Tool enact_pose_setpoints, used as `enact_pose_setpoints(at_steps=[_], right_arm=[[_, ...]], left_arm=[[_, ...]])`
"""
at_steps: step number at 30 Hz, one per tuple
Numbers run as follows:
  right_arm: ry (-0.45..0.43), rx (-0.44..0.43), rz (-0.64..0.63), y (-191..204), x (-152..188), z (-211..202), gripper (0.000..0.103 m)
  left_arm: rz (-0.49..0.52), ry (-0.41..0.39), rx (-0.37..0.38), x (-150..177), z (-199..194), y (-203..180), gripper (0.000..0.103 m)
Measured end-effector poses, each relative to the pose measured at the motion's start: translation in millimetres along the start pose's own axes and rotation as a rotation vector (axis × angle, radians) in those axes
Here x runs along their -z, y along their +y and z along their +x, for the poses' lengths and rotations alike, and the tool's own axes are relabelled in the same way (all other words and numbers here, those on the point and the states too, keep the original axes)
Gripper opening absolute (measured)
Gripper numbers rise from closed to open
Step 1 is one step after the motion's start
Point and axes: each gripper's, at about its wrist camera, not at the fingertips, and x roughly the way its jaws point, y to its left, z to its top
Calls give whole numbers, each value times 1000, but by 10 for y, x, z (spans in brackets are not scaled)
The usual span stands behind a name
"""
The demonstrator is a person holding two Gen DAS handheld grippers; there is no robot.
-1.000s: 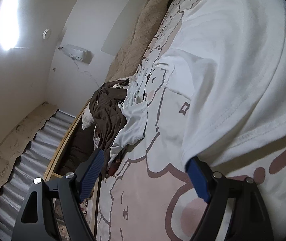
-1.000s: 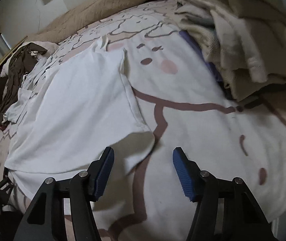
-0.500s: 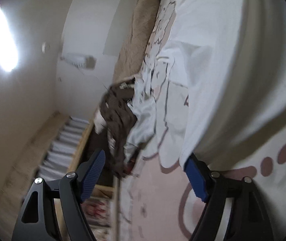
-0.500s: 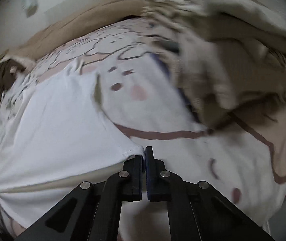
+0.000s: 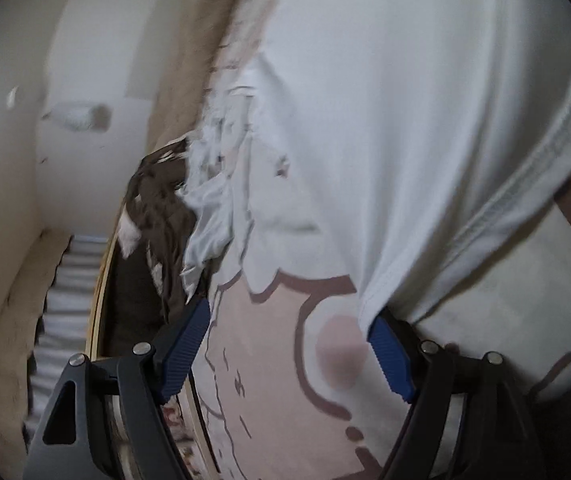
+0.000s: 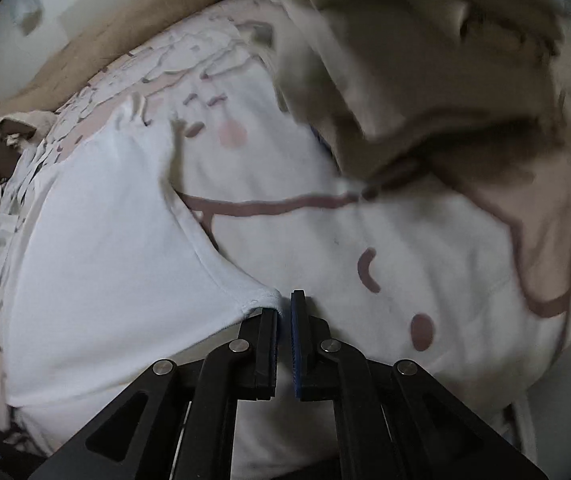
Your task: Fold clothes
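Note:
A white T-shirt (image 6: 105, 240) lies spread on a bed sheet printed with pink and brown cartoon shapes (image 6: 425, 260). My right gripper (image 6: 285, 320) is shut, with the shirt's near hem corner pinched at its fingertips and the cloth pulled up into a small peak. In the left wrist view the same shirt (image 5: 405, 120) fills the upper right. My left gripper (image 5: 289, 344) is open, and the shirt's other hem corner hangs against the tip of its right finger (image 5: 389, 360). Between the pads I see only sheet.
A heap of beige cloth (image 6: 425, 60) is piled at the back right of the bed. A brown garment (image 5: 157, 208) and a pale crumpled one (image 5: 209, 216) lie by the bed's wooden edge (image 5: 101, 280). Beyond that edge are floor and wall.
My right gripper went from open to shut on the shirt's hem corner and drew it up. My left gripper rolled and shifted along the hem; its jaws stayed open.

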Motion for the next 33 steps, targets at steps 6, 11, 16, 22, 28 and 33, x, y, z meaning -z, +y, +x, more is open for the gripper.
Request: enact_pose_setpoints(at_steps=[6, 11, 16, 22, 28, 33], right_arm=[[12, -15, -50, 49, 18, -62, 12], [-16, -84, -63, 73, -80, -261, 12], [70, -19, -105, 23, 50, -249, 64], [8, -426, 21, -251, 340, -673, 64], [151, -664, 74, -14, 584, -355, 64], [187, -710, 189, 59, 550, -25, 64]], left_arm=[[113, -50, -21, 17, -81, -55, 78], [-22, -24, 129, 75, -61, 294, 78], [22, -26, 254, 182, -208, 329, 77], [19, -158, 354, 232, -610, 580, 77], [-115, -356, 478, -83, -1036, 736, 78], [-104, -502, 502, -418, -1301, 473, 79]])
